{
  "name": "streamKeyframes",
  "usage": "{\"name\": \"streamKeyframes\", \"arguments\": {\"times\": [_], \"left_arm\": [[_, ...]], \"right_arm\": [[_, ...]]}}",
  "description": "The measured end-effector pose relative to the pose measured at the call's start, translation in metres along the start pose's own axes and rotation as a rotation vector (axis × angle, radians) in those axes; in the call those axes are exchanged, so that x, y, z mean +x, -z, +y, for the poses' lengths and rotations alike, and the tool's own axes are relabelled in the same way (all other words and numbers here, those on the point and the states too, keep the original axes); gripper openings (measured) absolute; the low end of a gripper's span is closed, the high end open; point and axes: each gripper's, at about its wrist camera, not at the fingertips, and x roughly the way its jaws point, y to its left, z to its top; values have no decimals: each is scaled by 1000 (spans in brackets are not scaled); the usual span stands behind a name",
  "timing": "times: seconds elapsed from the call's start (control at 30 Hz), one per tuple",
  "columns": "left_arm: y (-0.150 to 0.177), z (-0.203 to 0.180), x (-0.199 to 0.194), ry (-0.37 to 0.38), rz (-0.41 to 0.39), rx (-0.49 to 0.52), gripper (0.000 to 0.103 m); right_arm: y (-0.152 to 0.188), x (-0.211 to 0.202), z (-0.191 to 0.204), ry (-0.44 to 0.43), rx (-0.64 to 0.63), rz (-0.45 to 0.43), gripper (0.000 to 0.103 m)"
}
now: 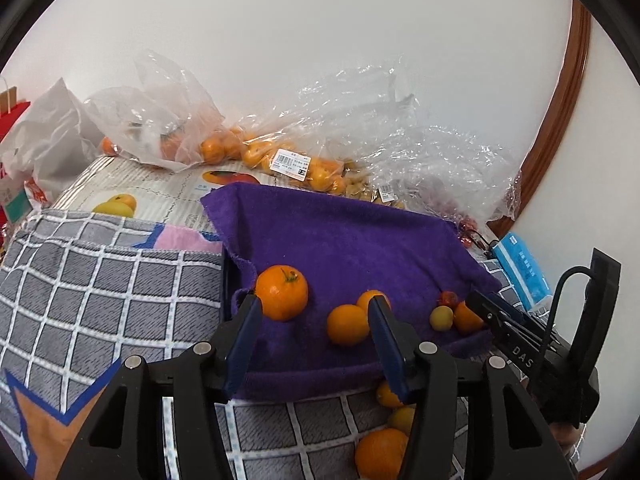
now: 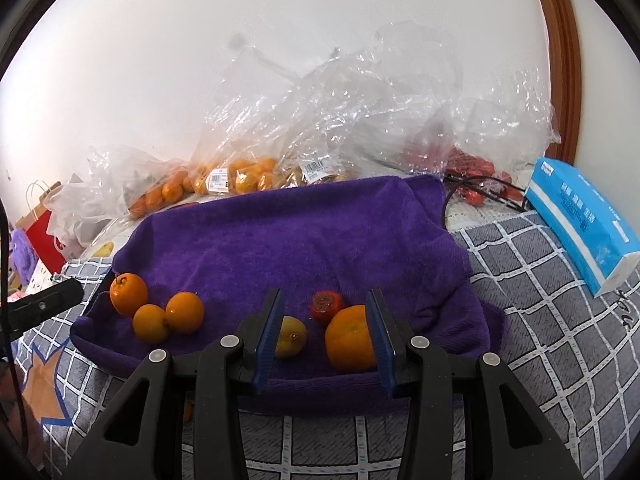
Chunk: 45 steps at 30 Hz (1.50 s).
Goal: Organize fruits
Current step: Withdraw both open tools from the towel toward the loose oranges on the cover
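Right claw (image 2: 326,334) open over glossy orange (image 2: 350,340).

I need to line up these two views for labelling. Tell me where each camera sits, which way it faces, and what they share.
Left wrist: sits behind the left gripper, looks down across the purple towel toward the fruit bags; the right gripper shows at right.
Right wrist: sits behind the right gripper, faces the same towel and bags; a blue tissue pack lies at right.
Shared: towel, loose oranges, bags, checked blanket.
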Motion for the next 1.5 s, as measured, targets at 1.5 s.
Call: {"name": "streamKeyframes", "arguments": {"times": [1.5], "left_arm": [[85, 64, -45, -197, 120, -22, 58]], "right_arm": [[84, -64, 82, -147, -47, 199, 46]]}}
